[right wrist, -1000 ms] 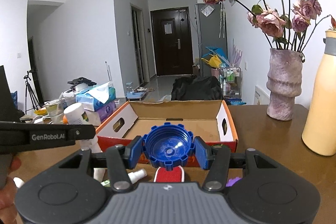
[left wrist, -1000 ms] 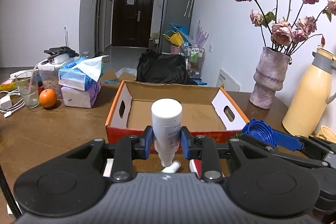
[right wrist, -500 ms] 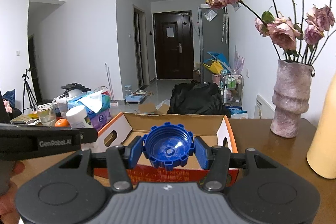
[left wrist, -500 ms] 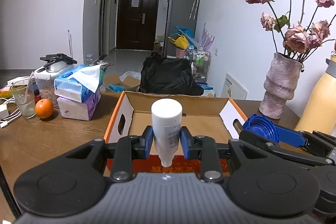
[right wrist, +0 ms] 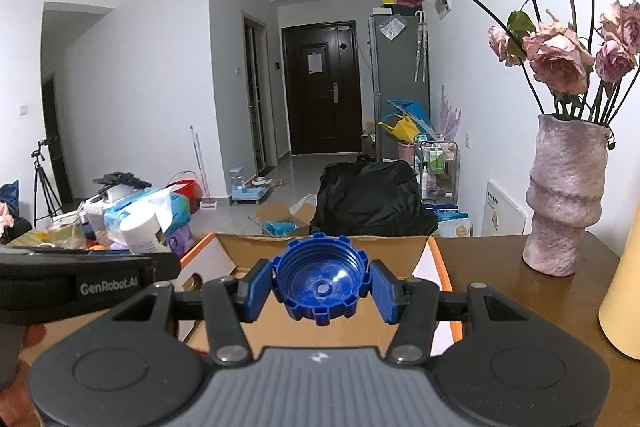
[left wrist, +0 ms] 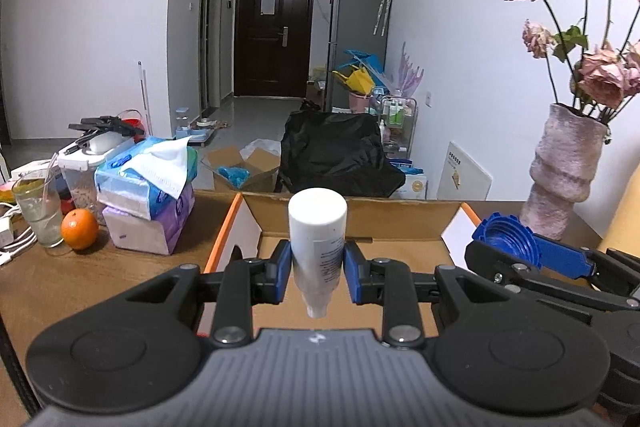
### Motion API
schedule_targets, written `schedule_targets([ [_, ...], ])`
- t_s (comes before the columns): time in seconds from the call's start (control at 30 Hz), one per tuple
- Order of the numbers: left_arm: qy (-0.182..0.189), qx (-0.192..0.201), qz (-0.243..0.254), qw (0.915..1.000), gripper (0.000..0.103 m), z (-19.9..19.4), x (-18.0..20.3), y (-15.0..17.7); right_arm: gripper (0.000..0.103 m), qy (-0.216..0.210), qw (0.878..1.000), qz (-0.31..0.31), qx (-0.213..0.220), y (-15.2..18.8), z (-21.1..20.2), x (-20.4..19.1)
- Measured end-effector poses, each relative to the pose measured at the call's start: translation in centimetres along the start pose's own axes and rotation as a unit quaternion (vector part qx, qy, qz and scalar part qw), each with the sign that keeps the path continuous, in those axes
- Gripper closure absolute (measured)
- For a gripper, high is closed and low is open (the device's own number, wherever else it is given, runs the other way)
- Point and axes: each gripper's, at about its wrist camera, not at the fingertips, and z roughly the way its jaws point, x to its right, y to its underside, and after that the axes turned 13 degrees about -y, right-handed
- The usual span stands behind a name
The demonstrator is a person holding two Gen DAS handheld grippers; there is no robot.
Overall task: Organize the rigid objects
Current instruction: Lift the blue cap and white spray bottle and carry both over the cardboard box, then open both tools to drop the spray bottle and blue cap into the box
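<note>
My left gripper [left wrist: 316, 277] is shut on a white tube [left wrist: 317, 243] held upright, cap end up, above the near part of an open cardboard box [left wrist: 400, 217] with orange edges. My right gripper [right wrist: 319, 293] is shut on a blue ribbed cap [right wrist: 320, 281], hollow side toward the camera, also over the box [right wrist: 384, 247]. In the left wrist view the right gripper with the blue cap [left wrist: 506, 241] hangs at the right, beside the box's right wall. In the right wrist view the left gripper's black body [right wrist: 80, 281] and the white tube [right wrist: 140, 233] show at the left.
A pink vase [left wrist: 566, 175] of dried roses and a yellow flask [right wrist: 624, 287] stand right of the box on the wooden table [left wrist: 48, 279]. Tissue packs [left wrist: 148, 195], an orange [left wrist: 79, 229], a glass [left wrist: 36, 207] and cables lie to the left. A black bag [left wrist: 340, 159] sits behind the box.
Both grippers have moved forward together, from in front of the box's near wall to above its inside. The small items on the table before the box have dropped out of view. Both grips are unchanged.
</note>
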Motion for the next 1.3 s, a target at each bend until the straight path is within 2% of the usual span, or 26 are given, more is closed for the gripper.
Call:
schedule_targets([
  [0.4,-0.031,-0.011,0.027,0.9991,0.074,5.0,2.0,-1.5,0.051,0.017,0.999,0.023,-0.021,-0.7,5.2,2.9],
  [0.83,-0.072,-0.046,0.057,0.9947,0.074,10.1,4.0,-1.7,0.051,0.034,0.996,0.048,-0.06,1.0,9.8,5.7],
  [1.07,-0.067,-0.062,0.061,0.994,0.071,11.3,3.6,-1.1,0.051,0.033,0.996,0.043,-0.072,1.7,10.9,6.0],
  [1.1,-0.068,-0.064,0.058,0.9939,0.058,11.3,3.4,-1.0,0.05,0.033,0.996,0.046,-0.074,1.7,10.9,6.0],
  [1.13,-0.07,-0.065,0.056,0.9939,0.038,11.3,3.2,-0.9,0.05,0.033,0.995,0.05,-0.075,1.7,10.9,6.2],
  [1.17,-0.073,-0.06,0.053,0.9941,0.03,11.2,3.0,-0.8,0.047,0.032,0.995,0.052,-0.076,1.6,10.8,6.2],
  [1.2,-0.078,-0.054,0.053,0.9941,0.017,11.1,2.8,-0.7,0.036,0.033,0.995,0.055,-0.078,1.5,10.7,6.2],
  [1.23,-0.086,-0.048,0.054,0.9937,0.005,10.9,2.7,-0.6,0.021,0.034,0.995,0.056,-0.078,1.5,10.6,6.3],
  [1.3,-0.093,-0.041,0.052,0.9934,0.0,10.6,2.4,-0.7,0.004,0.039,0.995,0.052,-0.078,1.5,10.2,6.2],
])
